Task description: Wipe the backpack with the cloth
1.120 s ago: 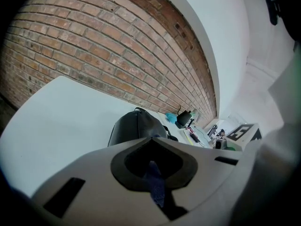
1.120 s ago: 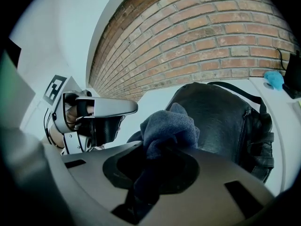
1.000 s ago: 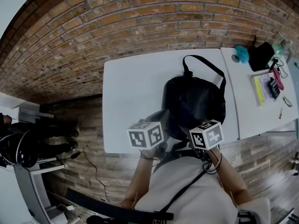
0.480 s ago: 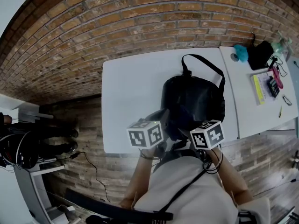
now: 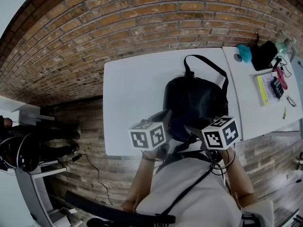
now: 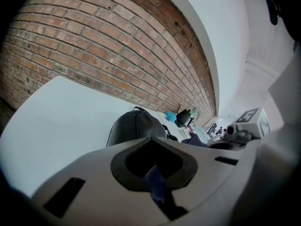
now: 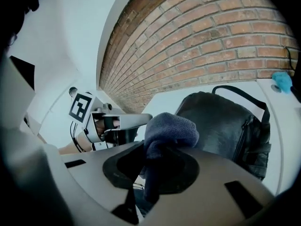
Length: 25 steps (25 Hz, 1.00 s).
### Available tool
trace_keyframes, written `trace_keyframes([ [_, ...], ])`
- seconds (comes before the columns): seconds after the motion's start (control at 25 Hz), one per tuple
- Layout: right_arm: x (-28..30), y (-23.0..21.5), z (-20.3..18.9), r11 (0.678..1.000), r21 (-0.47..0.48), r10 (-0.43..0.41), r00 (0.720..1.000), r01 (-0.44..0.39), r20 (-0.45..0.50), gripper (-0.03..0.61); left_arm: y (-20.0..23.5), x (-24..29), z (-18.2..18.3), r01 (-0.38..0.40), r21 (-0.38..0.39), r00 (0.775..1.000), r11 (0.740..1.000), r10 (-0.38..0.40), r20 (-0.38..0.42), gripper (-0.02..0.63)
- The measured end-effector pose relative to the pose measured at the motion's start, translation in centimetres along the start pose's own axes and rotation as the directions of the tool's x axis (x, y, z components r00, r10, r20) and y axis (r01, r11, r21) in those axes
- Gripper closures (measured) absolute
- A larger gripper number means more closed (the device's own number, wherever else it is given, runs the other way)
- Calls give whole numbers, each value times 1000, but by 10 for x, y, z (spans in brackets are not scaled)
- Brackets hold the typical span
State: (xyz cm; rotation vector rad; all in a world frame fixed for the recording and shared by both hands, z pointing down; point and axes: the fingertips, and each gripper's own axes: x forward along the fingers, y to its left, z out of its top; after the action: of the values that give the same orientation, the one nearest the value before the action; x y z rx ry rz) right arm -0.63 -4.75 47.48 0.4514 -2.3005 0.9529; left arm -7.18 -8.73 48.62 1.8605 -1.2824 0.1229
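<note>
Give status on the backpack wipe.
Done: the cloth is picked up and pinched in the right gripper. The left gripper pinches a bit of cloth too. In hand: both sit at the near edge of the backpack. Left: the wipe itself. No cloth-to-backpack contact is visible.

Cloth (image 7: pixel 169 131), lower end lost between the fingers (image 7: pixel 235 187); far-table clutter (image 5: pixel 274 86) too small to name.

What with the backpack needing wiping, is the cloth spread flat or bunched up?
Bunched: the cloth sits as a rounded wad pinched in the right gripper, not spread flat.
</note>
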Motion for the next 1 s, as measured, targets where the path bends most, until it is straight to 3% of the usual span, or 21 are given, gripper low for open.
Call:
trace_keyframes([
  [0.24, -33, -31, 47, 987, -87, -128, 985, 139, 118, 505, -2, 3, 0, 3, 5, 1000, 1000, -3, -3, 610],
  [0.56, -48, -94, 112, 932, -120, -295, 910, 341, 293, 505, -8, 8, 1, 12, 16, 1000, 1000, -11, -16, 610],
  [0.8, -32, -128, 137, 902, -120, -355, 871, 414, 339, 505, -12, 11, -1, 16, 20, 999, 1000, -15, -31, 610],
  [1.0, -13, -153, 140, 898, -80, -384, 860, 433, 337, 505, -13, 12, -3, 16, 18, 999, 1000, -16, -37, 611],
])
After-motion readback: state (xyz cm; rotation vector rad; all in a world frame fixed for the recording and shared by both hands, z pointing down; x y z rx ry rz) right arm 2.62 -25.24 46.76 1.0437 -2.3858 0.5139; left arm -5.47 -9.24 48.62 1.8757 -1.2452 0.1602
